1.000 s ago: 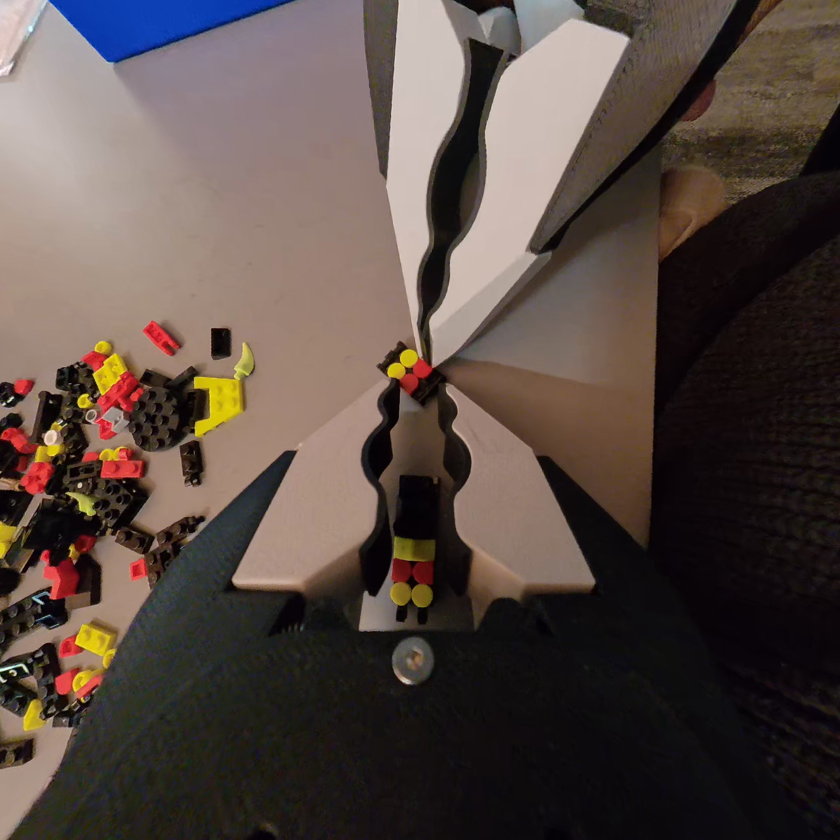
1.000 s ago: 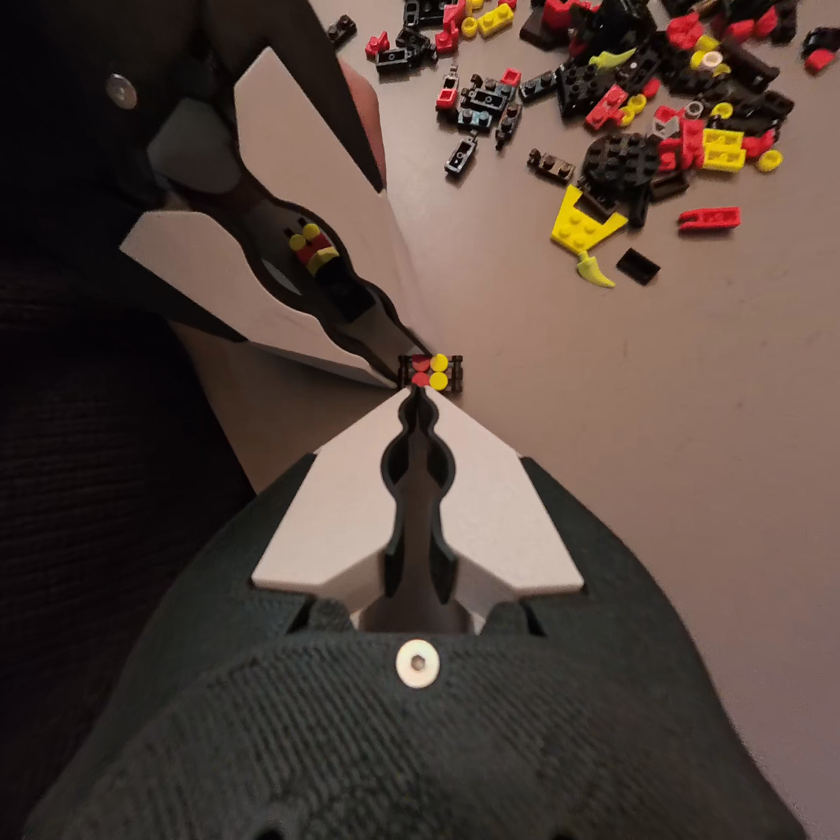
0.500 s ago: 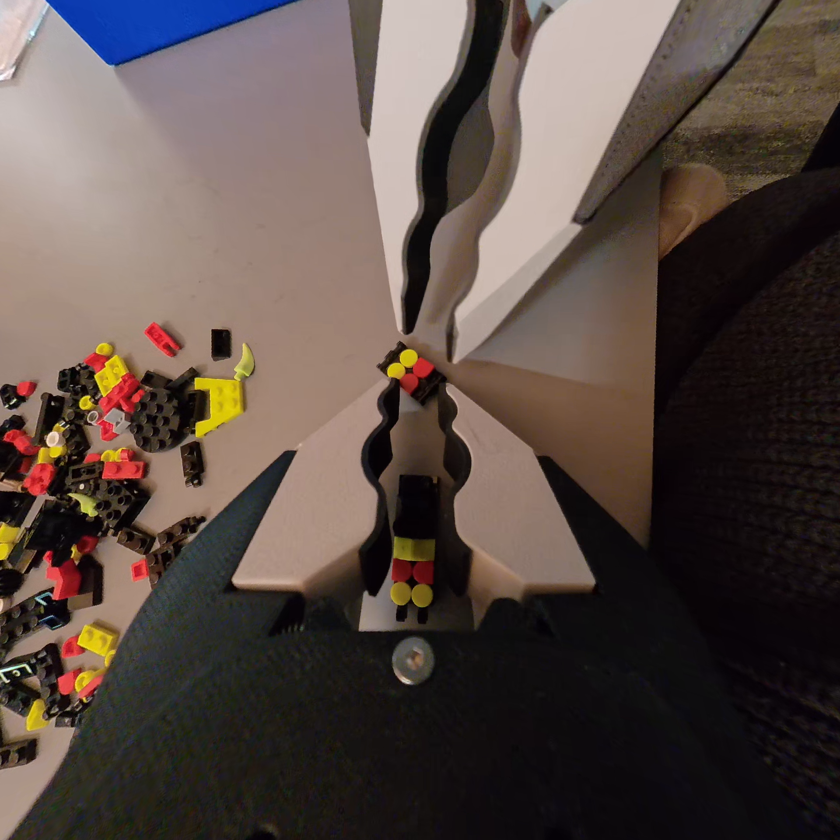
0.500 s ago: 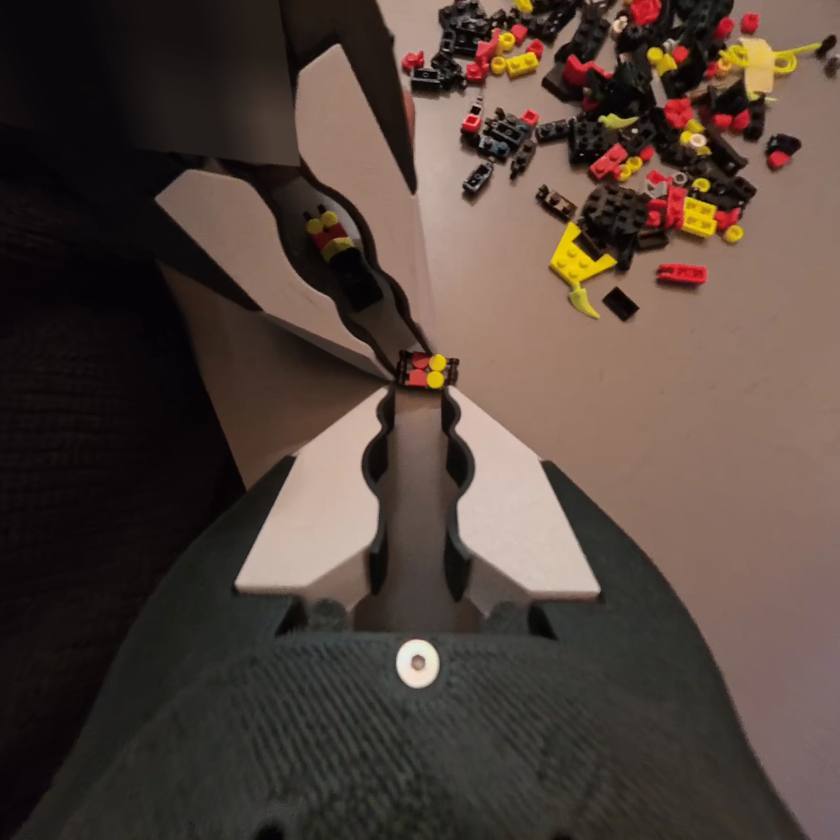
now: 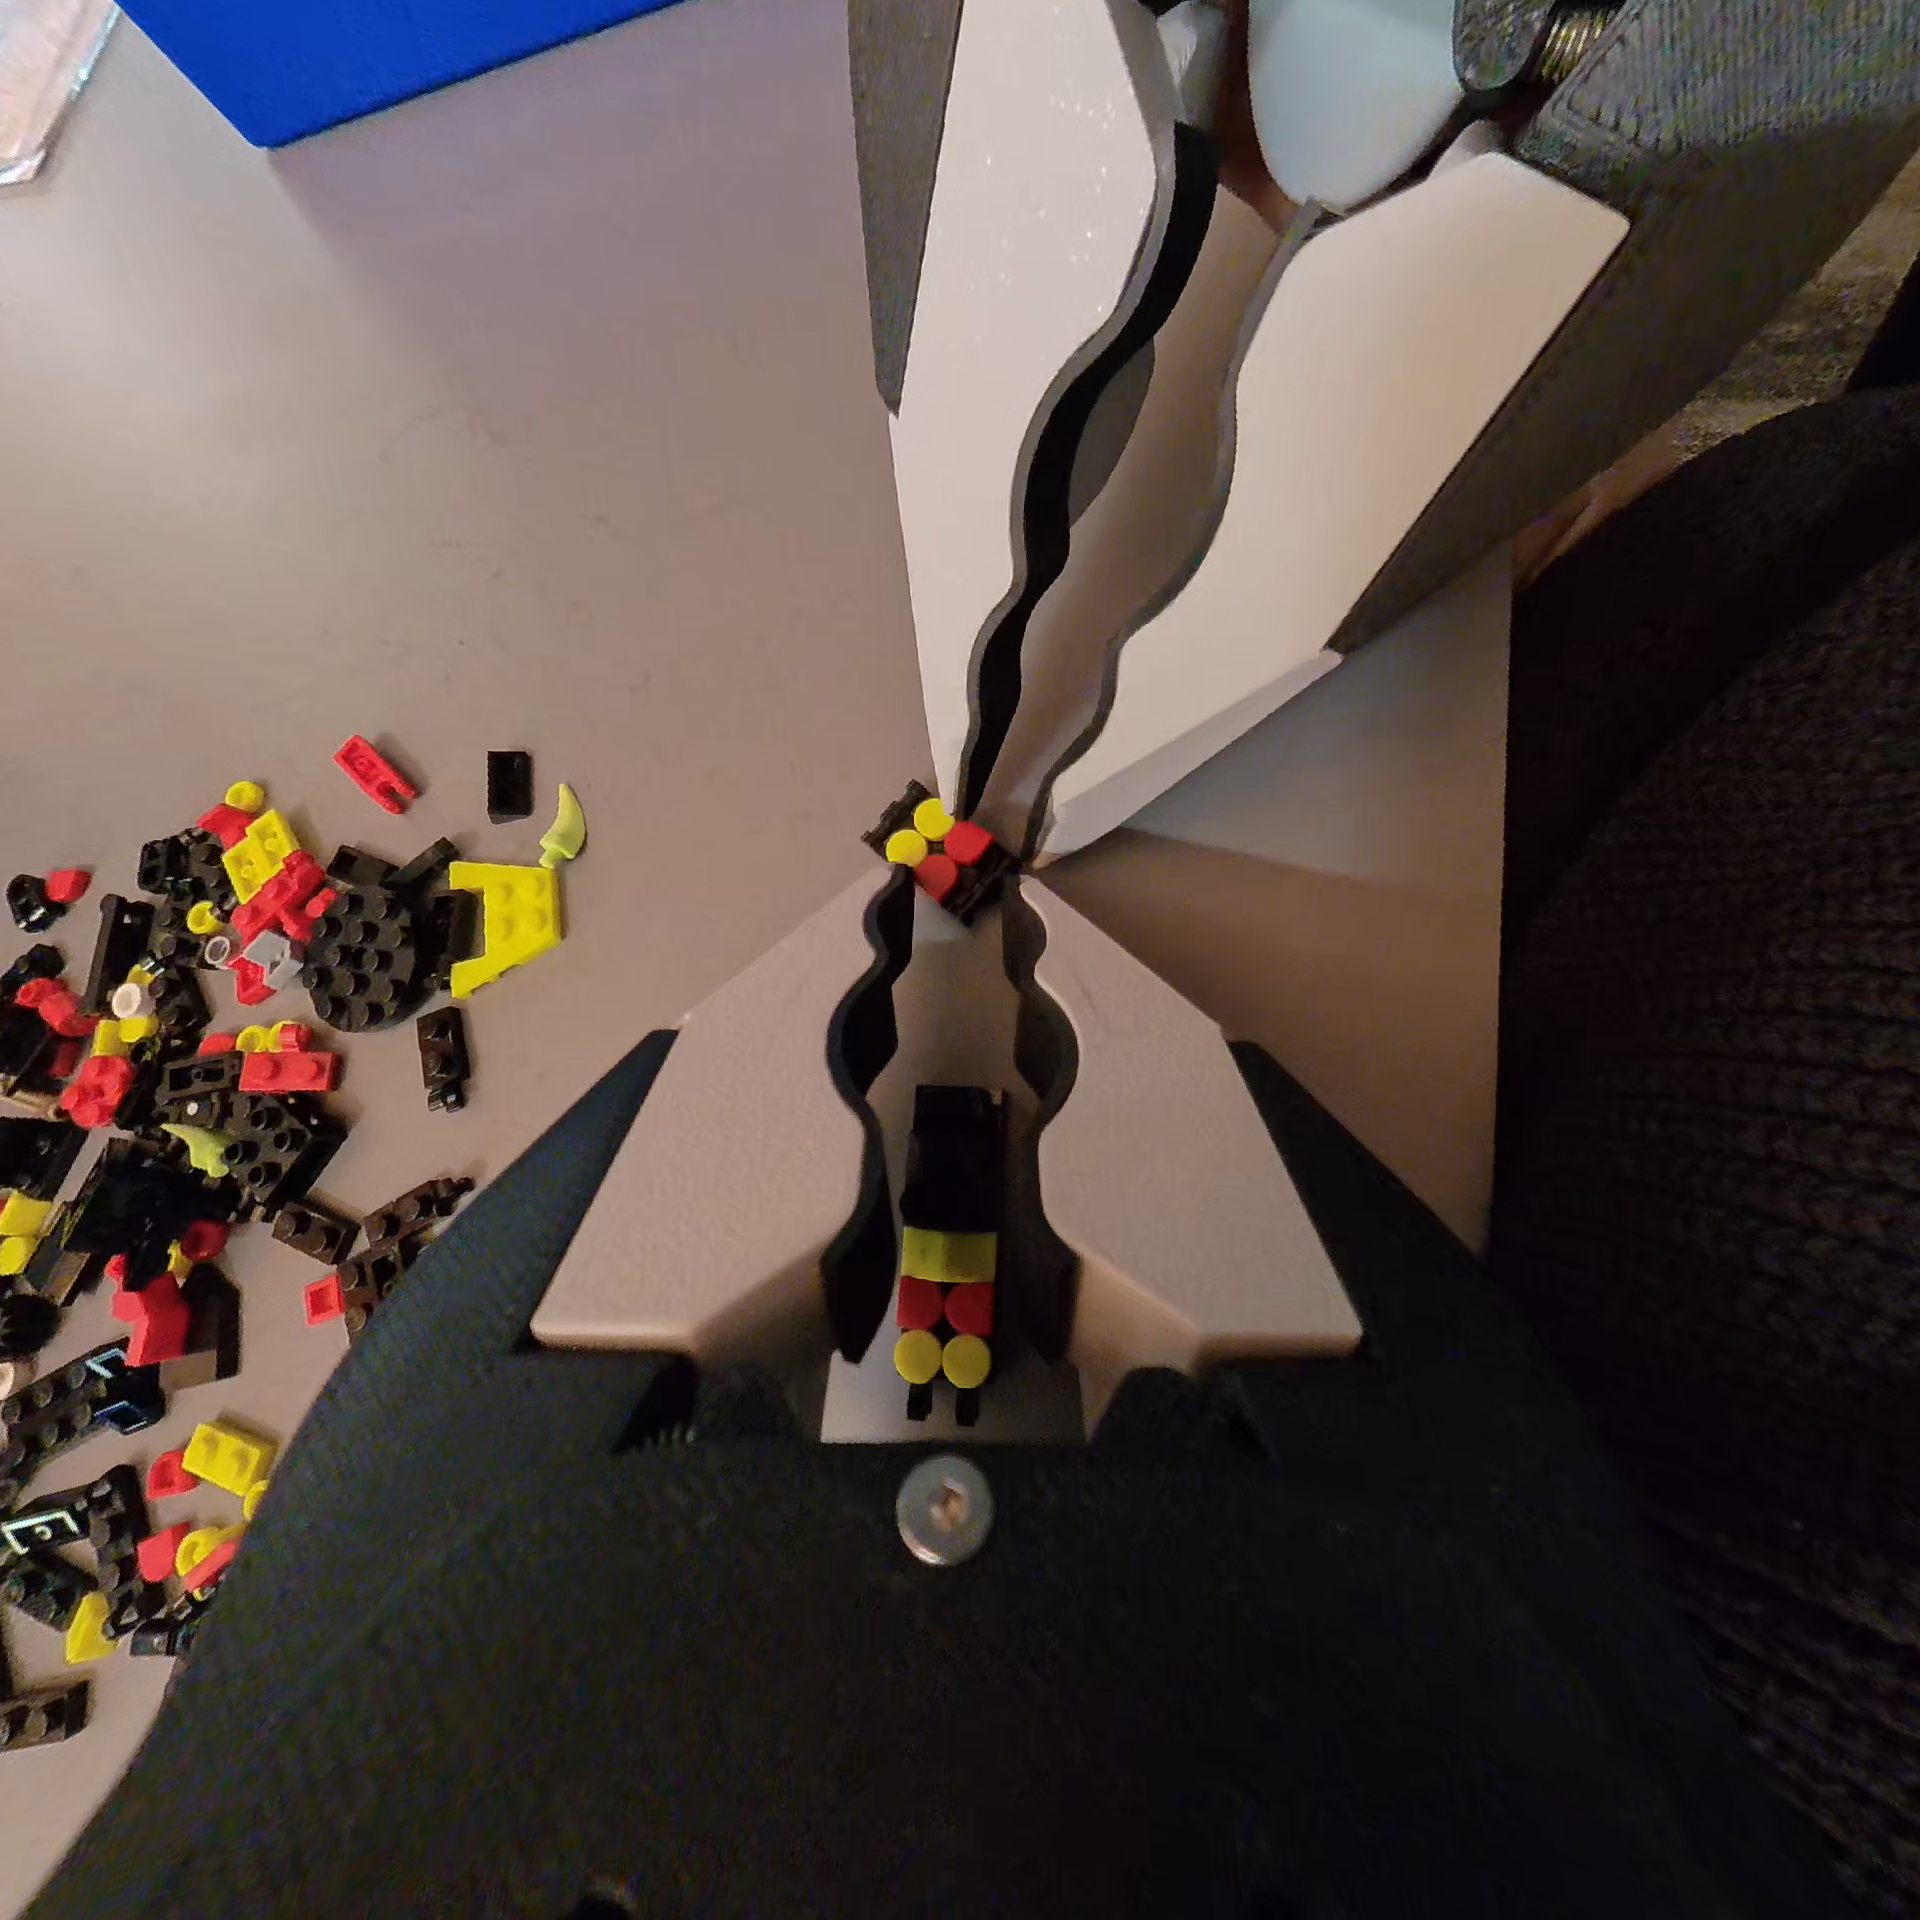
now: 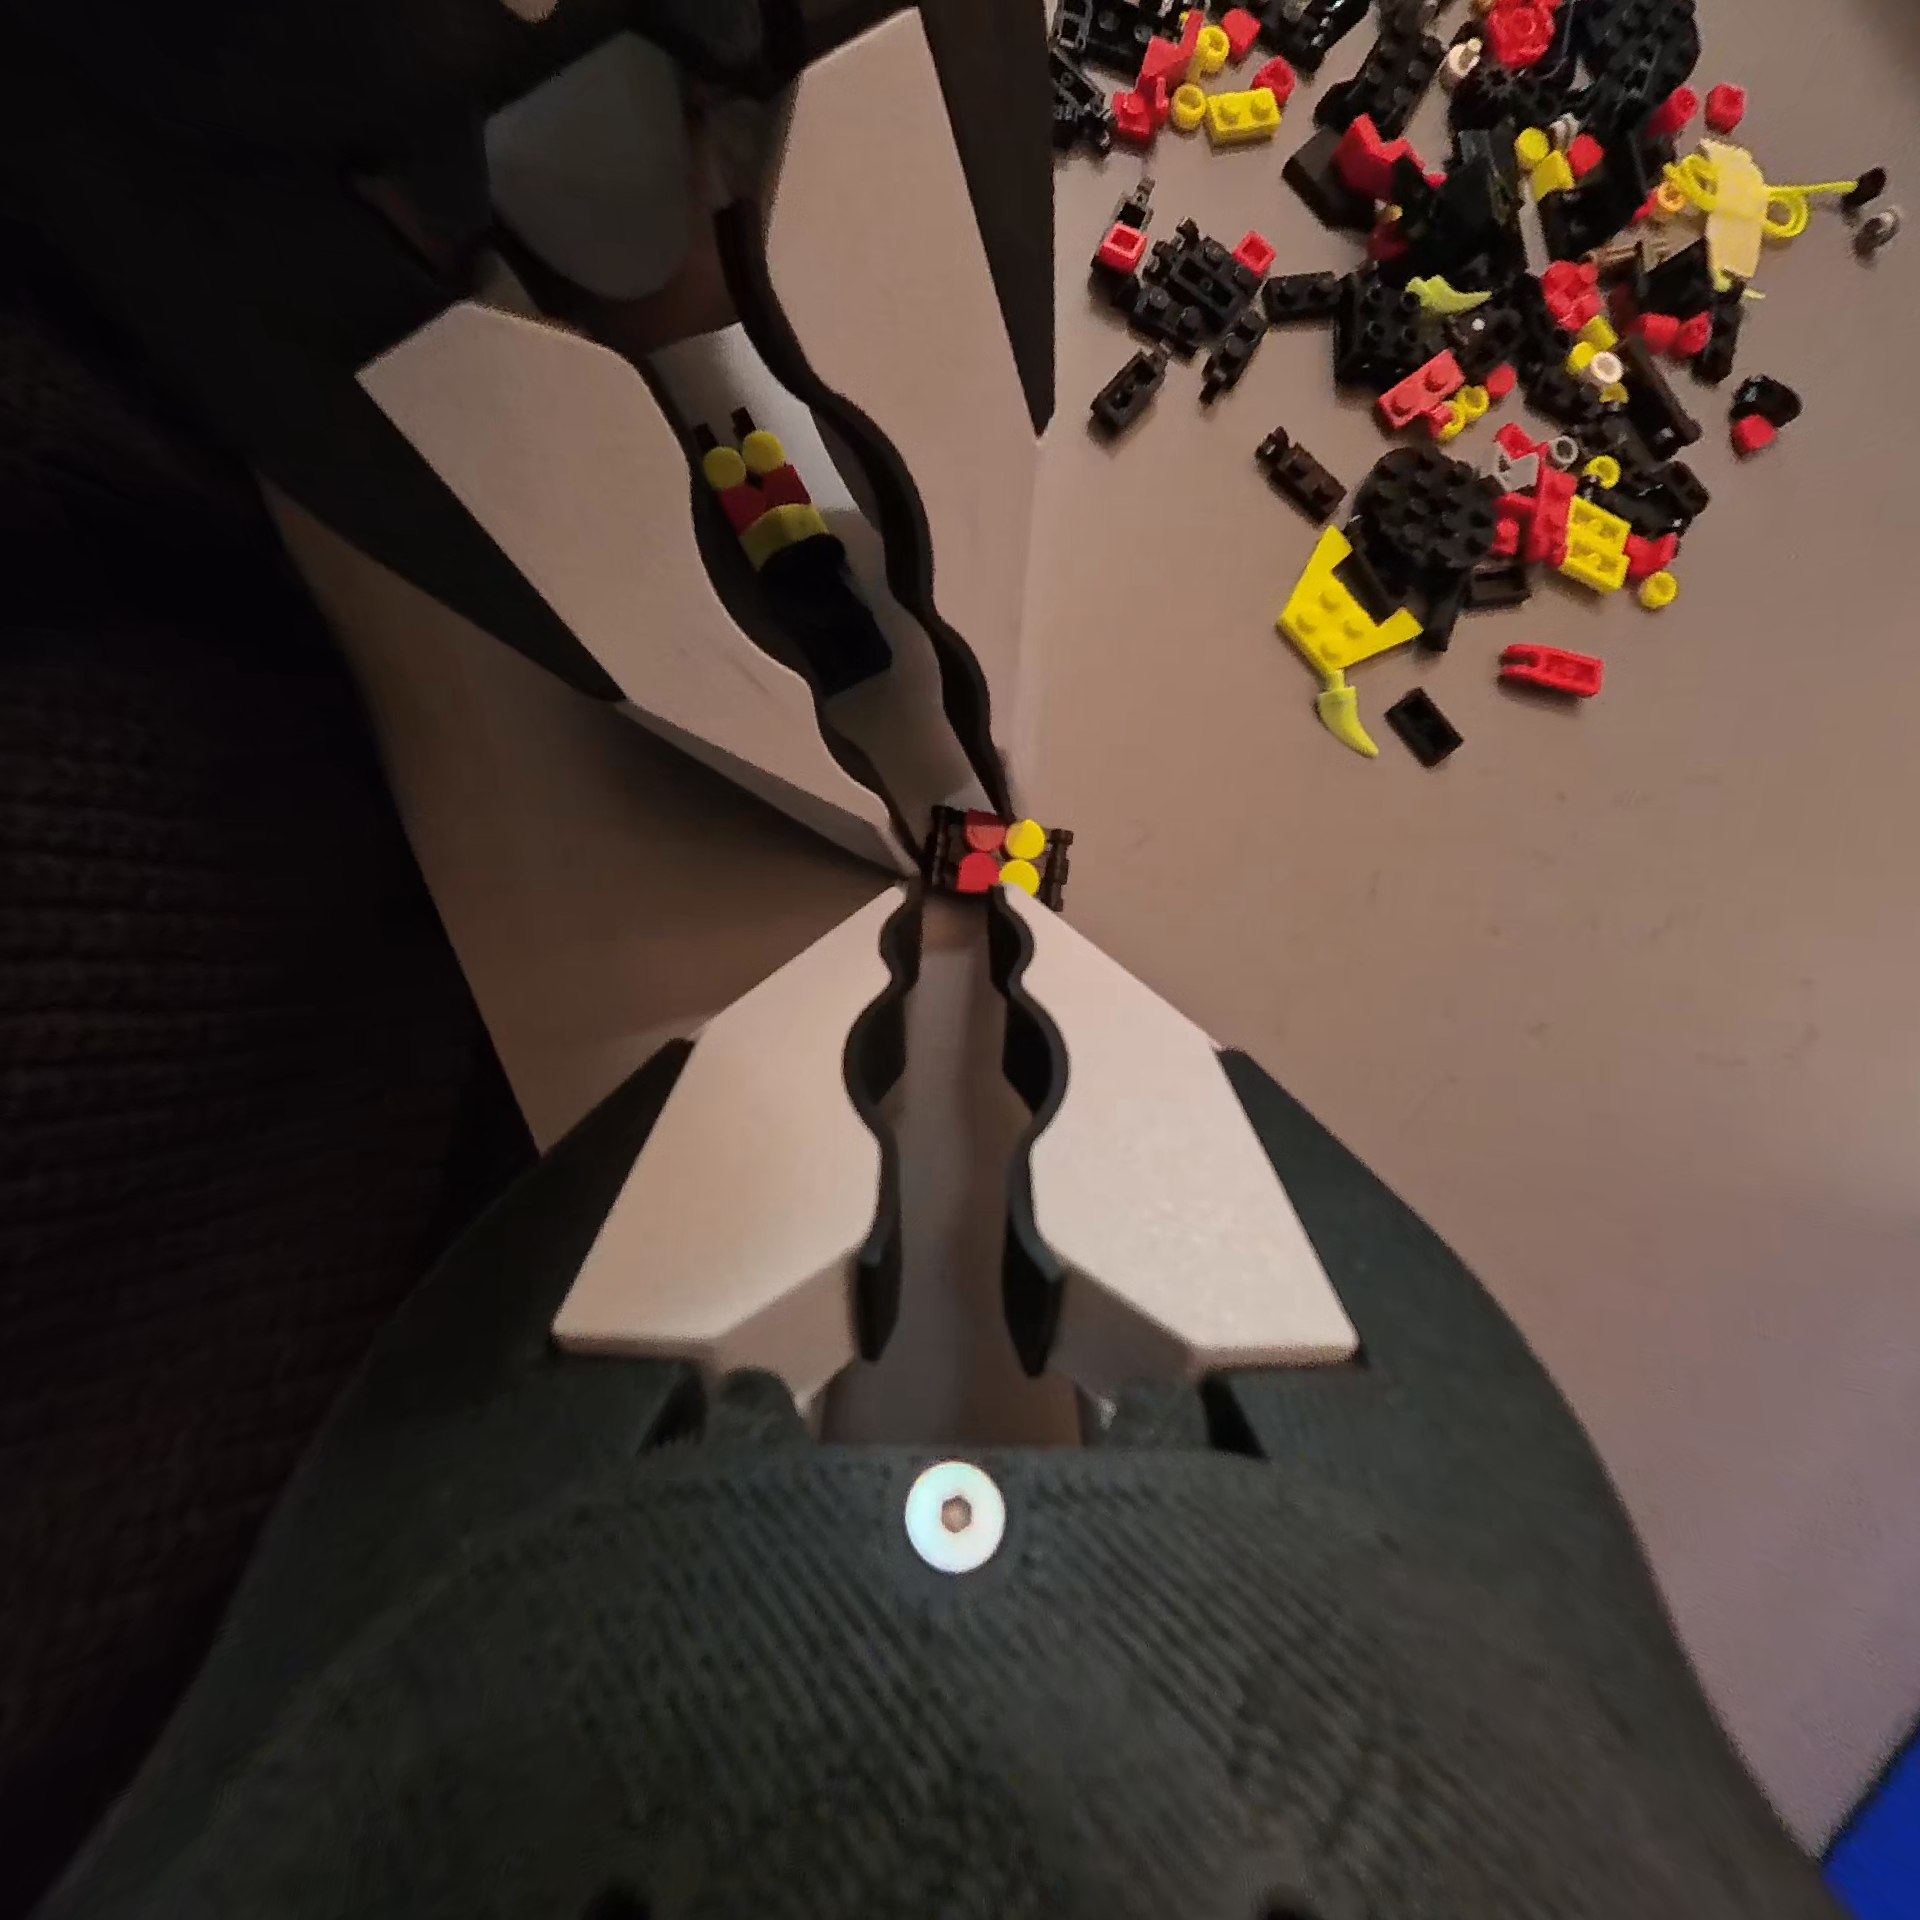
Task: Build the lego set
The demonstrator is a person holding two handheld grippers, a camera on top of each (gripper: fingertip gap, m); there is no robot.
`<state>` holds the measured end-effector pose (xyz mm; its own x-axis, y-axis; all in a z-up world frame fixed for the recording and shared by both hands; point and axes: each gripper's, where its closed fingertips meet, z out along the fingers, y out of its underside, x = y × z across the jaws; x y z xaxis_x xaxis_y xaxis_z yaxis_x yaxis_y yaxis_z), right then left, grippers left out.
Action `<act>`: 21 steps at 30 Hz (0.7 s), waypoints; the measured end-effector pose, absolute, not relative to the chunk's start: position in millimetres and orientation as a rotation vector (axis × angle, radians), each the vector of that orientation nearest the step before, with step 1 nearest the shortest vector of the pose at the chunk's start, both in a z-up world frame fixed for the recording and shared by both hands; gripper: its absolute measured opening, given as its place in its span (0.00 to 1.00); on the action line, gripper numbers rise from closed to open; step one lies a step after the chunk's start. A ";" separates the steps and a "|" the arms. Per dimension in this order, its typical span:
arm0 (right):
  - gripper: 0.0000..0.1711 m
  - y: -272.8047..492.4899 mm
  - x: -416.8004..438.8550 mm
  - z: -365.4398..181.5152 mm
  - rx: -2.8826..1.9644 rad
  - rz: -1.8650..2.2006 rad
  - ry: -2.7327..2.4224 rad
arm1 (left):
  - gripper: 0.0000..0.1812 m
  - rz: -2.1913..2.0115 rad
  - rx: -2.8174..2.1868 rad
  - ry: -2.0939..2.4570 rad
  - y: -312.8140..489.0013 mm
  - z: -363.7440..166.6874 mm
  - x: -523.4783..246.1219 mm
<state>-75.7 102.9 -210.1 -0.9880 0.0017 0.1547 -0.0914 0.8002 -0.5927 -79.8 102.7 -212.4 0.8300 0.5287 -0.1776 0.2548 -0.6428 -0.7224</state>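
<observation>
A small lego assembly [image 5: 940,854], black with yellow and red round studs, is held above the grey table [image 5: 520,468] near its edge. My left gripper [image 5: 956,894] is shut on it from below. My right gripper [image 5: 1003,826] comes from above, its fingers closed around the red end. In the right wrist view the assembly [image 6: 1000,857] sits just past my right gripper [image 6: 956,904], with the left gripper [image 6: 951,816] opposite. A second black, yellow and red piece [image 5: 945,1247] lies between the left fingers near their base; it also shows in the right wrist view [image 6: 774,520].
A pile of loose black, red and yellow bricks [image 5: 156,1091] lies to the left, with a yellow wedge plate [image 5: 509,914] at its edge. In the right wrist view the pile [image 6: 1455,312] is at upper right. A blue box [image 5: 468,62] stands at the back. A person's dark clothing [image 5: 1714,1143] is beside the table edge. The grippers are tip to tip, or close to it.
My right gripper was shut at the assembly, opened wide half a second ago, and has now narrowed around its red end. The left gripper has kept its hold and place.
</observation>
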 end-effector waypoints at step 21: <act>0.22 104.3 -63.6 -212.0 0.369 1.068 -2.833 | 0.08 0.341 -2.218 -0.322 112.1 -199.0 -53.3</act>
<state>-63.6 104.3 -212.0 -0.9666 -0.1920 0.1695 -0.2561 0.7263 -0.6378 -53.3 112.1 -199.0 0.9296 0.3438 -0.1327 0.1129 -0.6085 -0.7854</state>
